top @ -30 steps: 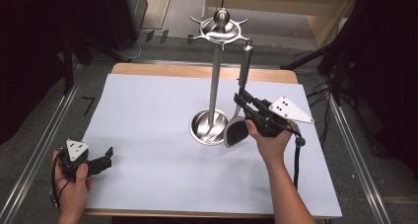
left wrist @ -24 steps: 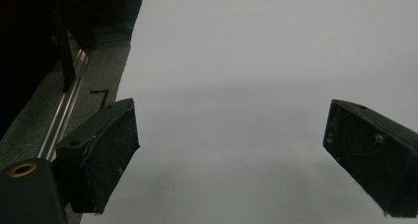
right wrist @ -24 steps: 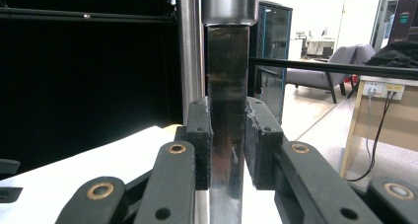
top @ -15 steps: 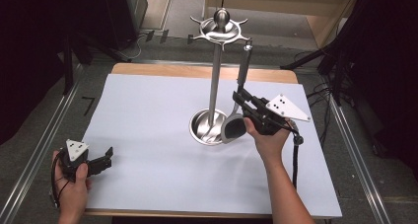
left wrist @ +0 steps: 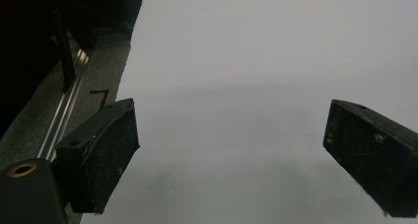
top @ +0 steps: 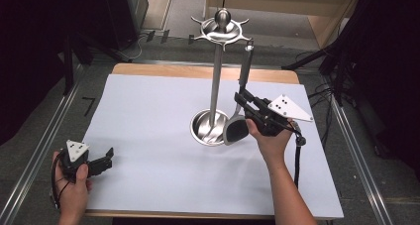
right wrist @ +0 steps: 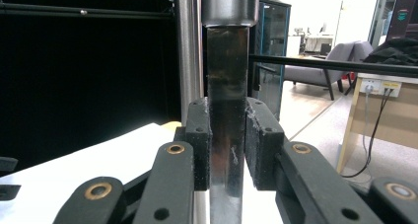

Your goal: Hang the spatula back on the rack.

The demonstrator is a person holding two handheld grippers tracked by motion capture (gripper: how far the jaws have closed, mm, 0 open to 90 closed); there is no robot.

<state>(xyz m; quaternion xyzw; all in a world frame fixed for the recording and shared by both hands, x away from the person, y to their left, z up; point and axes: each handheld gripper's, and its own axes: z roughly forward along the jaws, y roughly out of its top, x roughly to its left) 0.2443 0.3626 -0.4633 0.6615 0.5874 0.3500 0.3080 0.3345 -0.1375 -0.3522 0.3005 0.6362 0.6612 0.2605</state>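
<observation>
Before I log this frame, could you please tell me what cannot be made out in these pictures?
- Whether the spatula hangs from a hook: high view, too small to tell at its top end.
- Spatula blade: right gripper view, cut off by the bottom edge below the right gripper.
- Top of the stand: right gripper view, cut off by the upper edge.
- Left gripper body: left gripper view, cut off by the bottom edge.

Right hand-held gripper (top: 241, 106) apparently clamping hanging spatula (top: 237, 121), steel stand (top: 216, 81)
</observation>
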